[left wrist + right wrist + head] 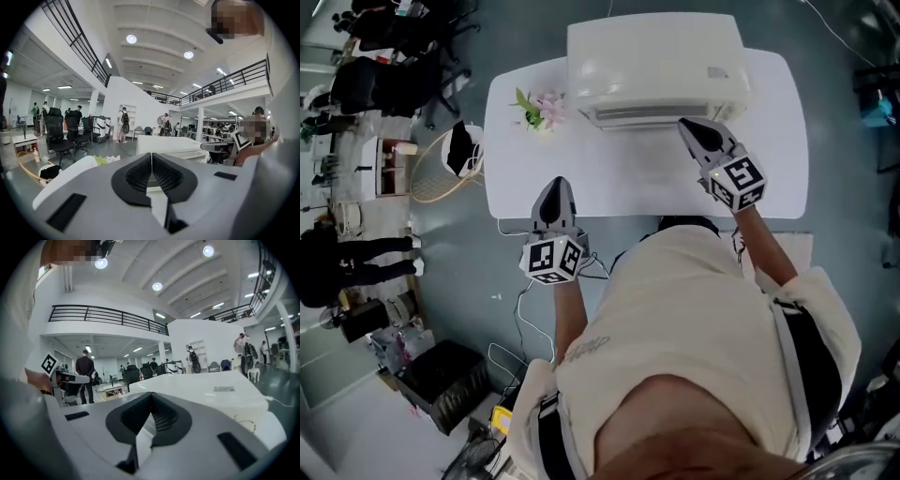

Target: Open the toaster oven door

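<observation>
- Found the toaster oven point(656, 66) standing at the far middle of the white tabletop point(628, 183), front turned toward the person.
- Noted its door point(633, 115) as a narrow band along the front, seen from above; looks shut against the body.
- Placed the left tongs point(556, 185) low over the near edge of the tabletop, left of centre, well apart from the toaster oven and pointing toward it.
- Read the left tongs point(151, 154) in the left gripper view as pressed together, ribbed pads meeting in one line, nothing between them.
- Saw the toaster oven point(168, 143) there beyond the tips, as a white box ahead and a little right.
- Placed the right tongs point(686, 127) just beside the front right end of the toaster oven, tips at the right end of the door band; cannot tell whether touching.
- Read the right tongs point(151, 393) in the right gripper view as likewise pressed together, pinching nothing.
- Saw the toaster oven point(206, 390) there filling the field ahead and to the right, close behind the tips.
- Logged a small bunch of flowers point(536, 108) on the tabletop, just beside the left end of the toaster oven.
- Logged a round basket point(431, 173) on the floor by the left edge of the tabletop.
- Logged loose cables point(525, 314) on the floor below the left tongs.
- Logged black office chairs point(61, 133) and standing people far off in the hall.
</observation>
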`<state>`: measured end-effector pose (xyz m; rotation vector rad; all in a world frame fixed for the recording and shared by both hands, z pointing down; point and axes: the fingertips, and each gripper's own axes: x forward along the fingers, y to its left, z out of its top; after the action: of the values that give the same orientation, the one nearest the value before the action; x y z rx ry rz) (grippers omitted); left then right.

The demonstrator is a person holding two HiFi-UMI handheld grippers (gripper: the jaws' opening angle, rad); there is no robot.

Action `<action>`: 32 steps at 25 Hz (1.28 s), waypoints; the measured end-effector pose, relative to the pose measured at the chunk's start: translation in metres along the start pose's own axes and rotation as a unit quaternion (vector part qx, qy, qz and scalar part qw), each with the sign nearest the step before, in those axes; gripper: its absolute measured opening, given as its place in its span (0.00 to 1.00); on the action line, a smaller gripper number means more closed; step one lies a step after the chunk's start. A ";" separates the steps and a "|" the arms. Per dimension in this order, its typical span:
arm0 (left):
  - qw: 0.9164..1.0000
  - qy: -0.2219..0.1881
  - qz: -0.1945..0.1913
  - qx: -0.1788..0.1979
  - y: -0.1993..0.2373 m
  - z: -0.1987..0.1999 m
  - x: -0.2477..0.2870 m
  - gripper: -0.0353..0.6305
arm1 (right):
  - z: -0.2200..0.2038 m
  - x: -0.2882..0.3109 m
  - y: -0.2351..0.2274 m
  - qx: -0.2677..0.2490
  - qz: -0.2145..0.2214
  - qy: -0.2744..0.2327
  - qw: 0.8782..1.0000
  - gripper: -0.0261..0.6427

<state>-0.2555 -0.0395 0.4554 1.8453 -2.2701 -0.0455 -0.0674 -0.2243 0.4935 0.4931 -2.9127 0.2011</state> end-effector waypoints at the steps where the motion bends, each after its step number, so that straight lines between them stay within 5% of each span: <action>1: 1.000 0.002 -0.008 0.001 -0.003 0.003 0.009 0.09 | 0.002 -0.001 -0.006 -0.004 -0.008 0.001 1.000 0.05; 9: 0.997 0.036 -0.068 0.011 -0.027 -0.002 0.062 0.09 | -0.008 -0.011 -0.039 0.067 -0.045 0.004 0.997 0.05; 32: 0.990 0.038 -0.134 0.012 0.004 0.002 0.077 0.09 | -0.034 0.005 -0.073 0.087 -0.167 0.074 0.979 0.05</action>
<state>-0.2740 -0.1138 0.4653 2.1132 -1.9681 0.0112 -0.0422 -0.2883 0.5356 0.9398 -2.6294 0.4268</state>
